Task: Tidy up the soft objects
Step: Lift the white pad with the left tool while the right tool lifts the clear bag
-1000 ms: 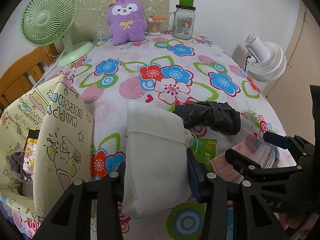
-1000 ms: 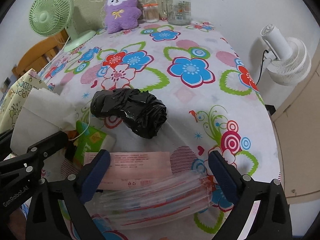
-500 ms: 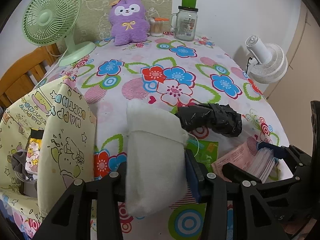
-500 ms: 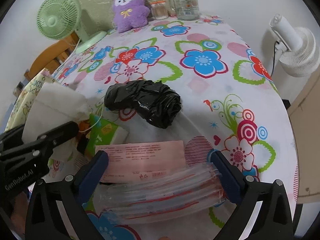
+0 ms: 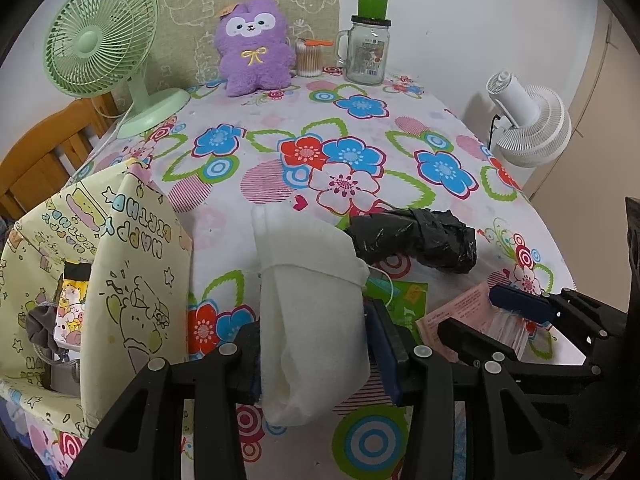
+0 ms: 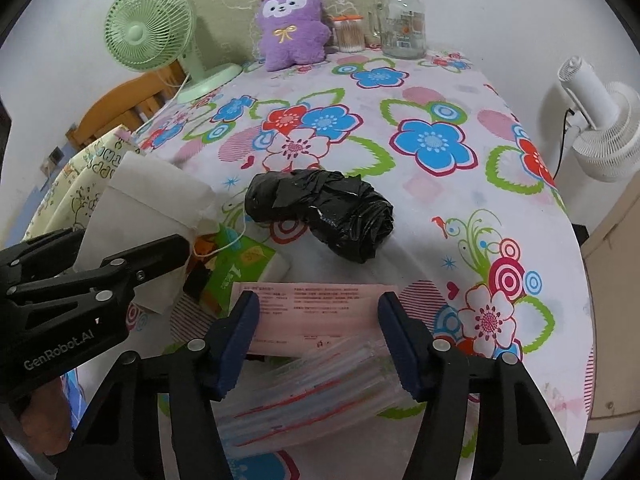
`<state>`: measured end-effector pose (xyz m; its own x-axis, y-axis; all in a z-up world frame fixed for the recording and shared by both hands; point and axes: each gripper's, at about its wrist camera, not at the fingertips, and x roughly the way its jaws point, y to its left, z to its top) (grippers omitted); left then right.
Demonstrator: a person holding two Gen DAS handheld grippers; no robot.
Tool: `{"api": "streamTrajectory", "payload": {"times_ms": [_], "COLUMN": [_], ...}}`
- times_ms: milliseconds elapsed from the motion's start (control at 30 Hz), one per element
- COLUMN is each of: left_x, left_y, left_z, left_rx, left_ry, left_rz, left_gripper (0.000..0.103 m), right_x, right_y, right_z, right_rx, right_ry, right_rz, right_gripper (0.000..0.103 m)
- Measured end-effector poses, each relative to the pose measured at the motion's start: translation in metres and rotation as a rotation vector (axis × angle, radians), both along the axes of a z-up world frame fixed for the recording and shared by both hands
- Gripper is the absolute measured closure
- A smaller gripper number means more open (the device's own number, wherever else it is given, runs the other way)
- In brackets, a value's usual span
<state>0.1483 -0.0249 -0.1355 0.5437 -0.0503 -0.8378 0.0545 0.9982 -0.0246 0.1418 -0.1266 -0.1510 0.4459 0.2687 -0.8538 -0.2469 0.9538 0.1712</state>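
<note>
Bag [image 5: 120, 280] of yellow cartoon-print fabric stands open at the counter's [image 5: 280, 128] left edge; I read "HAPPY BIRTHDAY" on it, and inside I make out a grey cloth and a small printed packet. At the far end sit a glass jar [image 5: 366, 54] with a green lid and a paper label too small to read, and a clear tub of cotton swabs [image 5: 308, 58] beside a purple plush [image 5: 252, 50].

My left gripper [image 5: 316, 348] has its jaws pressed against both sides of a white pouch [image 5: 312, 312], a soft non-woven drawstring bag held upright just above the counter's near edge, beside the bag. The left gripper's body reads "GenRobot.AI" in the right view.

My right gripper [image 6: 320, 340] has its jaws part open on either side of a stack of clear zip bags [image 6: 312, 396] with red seal lines and a pink printed sheet [image 6: 316, 304]; I cannot tell whether the pads touch the stack. The print on the sheet is too fine to read.

Between the two lie a green tissue pack [image 6: 236, 268] and a crumpled roll of glossy black plastic [image 6: 324, 212] on the flowered cloth.
</note>
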Motion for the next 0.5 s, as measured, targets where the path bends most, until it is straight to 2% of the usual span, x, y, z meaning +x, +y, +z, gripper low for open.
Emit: {"api": "streamTrajectory", "payload": {"times_ms": [33,67,100,333,500], "left_x": [0.000,0.000,0.000,-0.001,-0.003], "left_y": [0.000,0.000,0.001,0.001,0.001], "left_z": [0.000,0.000,0.000,0.000,0.000], "left_rx": [-0.001,-0.001,-0.002,-0.005,-0.008], "left_ry": [0.000,0.000,0.000,0.000,-0.001], "left_rz": [0.001,0.001,0.001,-0.002,-0.004], "left_gripper": [0.058,0.058,0.058,0.058,0.058], "right_x": [0.001,0.001,-0.001,-0.017,-0.033], "right_y": [-0.002,-0.004,-0.006,-0.021,-0.015], "right_z": [-0.001,-0.001,0.000,0.009,0.002], "right_rx": [-0.011,-0.034,-0.060,-0.087,-0.051], "right_ry": [0.007,0.012,0.009,-0.005,0.047], "right_rz": [-0.017,-0.044,-0.069,-0.157,-0.141], "right_gripper": [0.027,0.017,0.013,0.013,0.013]}}
